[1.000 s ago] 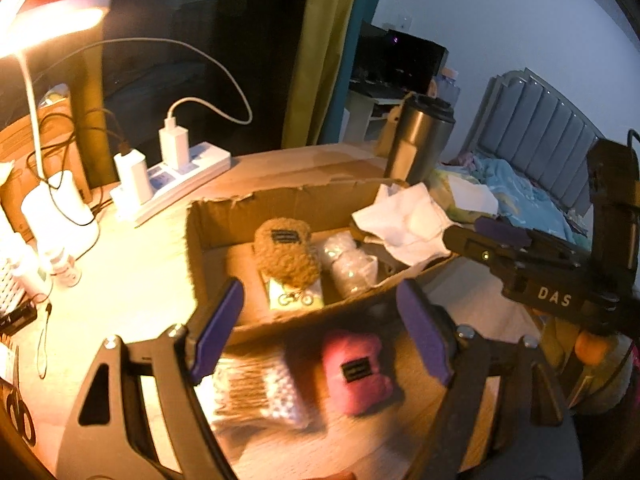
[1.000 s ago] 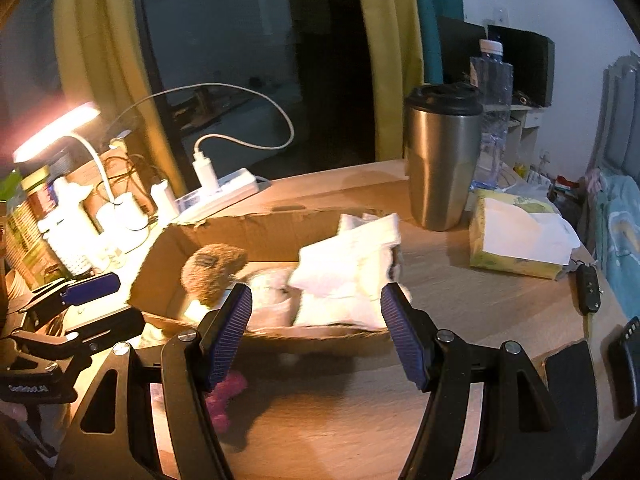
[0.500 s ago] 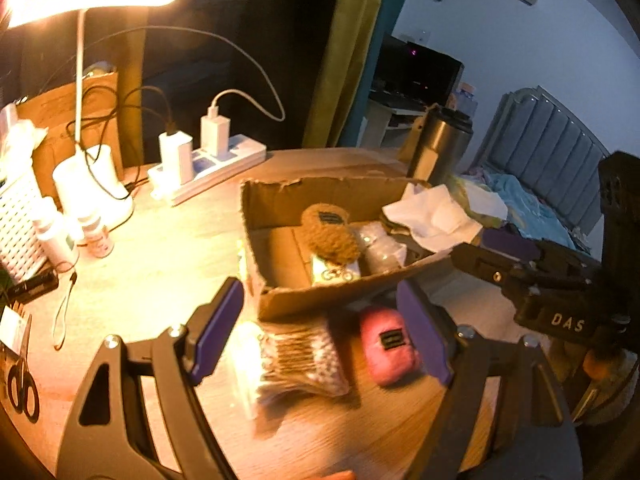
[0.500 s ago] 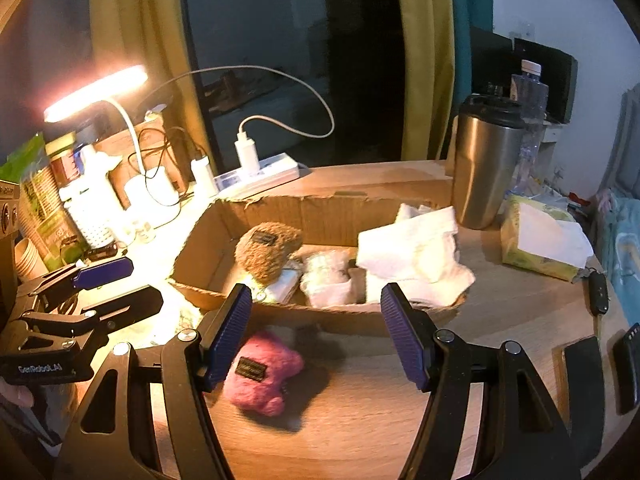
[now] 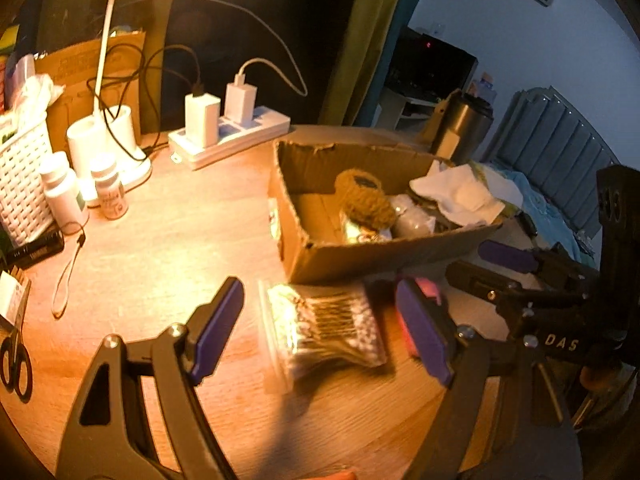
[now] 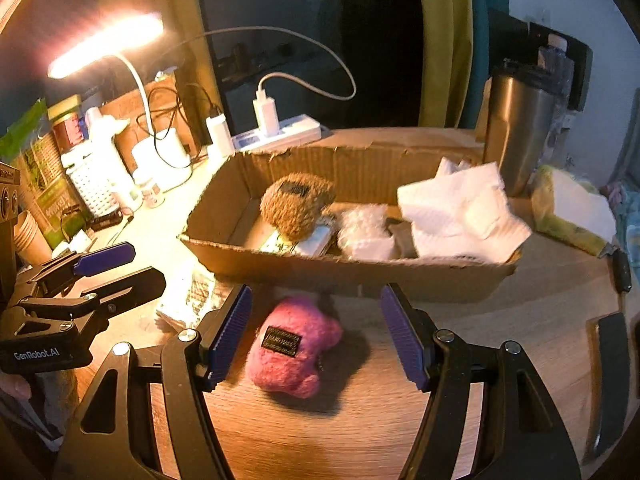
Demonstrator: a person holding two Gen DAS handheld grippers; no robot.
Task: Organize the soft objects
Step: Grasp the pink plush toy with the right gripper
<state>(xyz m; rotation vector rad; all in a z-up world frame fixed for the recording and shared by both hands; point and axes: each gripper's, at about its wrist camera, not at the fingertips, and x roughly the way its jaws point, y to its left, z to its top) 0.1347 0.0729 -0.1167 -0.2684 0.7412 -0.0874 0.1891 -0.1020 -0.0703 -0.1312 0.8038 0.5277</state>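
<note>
Left wrist view: the left gripper (image 5: 320, 330) stands wide, empty, over a blurred clear bag of cotton swabs (image 5: 324, 330) lying just in front of the cardboard box (image 5: 384, 254); its right finger hides most of the pink plush toy (image 5: 428, 287). Right wrist view: the right gripper (image 6: 316, 330) is spread wide above that toy (image 6: 294, 346) on the table (image 6: 360, 432). Inside the box a brown plush toy (image 6: 296, 204) leans beside white tissues (image 6: 460, 216); smaller packets are indistinct.

on the table (image 6: 360, 432) we see the cardboard box (image 6: 344, 272) with a plush toy (image 6: 296, 206) at its left end and tissues (image 6: 460, 216) at its right. just in front of the box lie a bag of cotton swabs (image 5: 324, 328) and, to its right, a second plush toy (image 6: 292, 344). behind the box sit the power strip (image 6: 280, 134) to the left and the tumbler (image 6: 516, 128) to the right.
</note>
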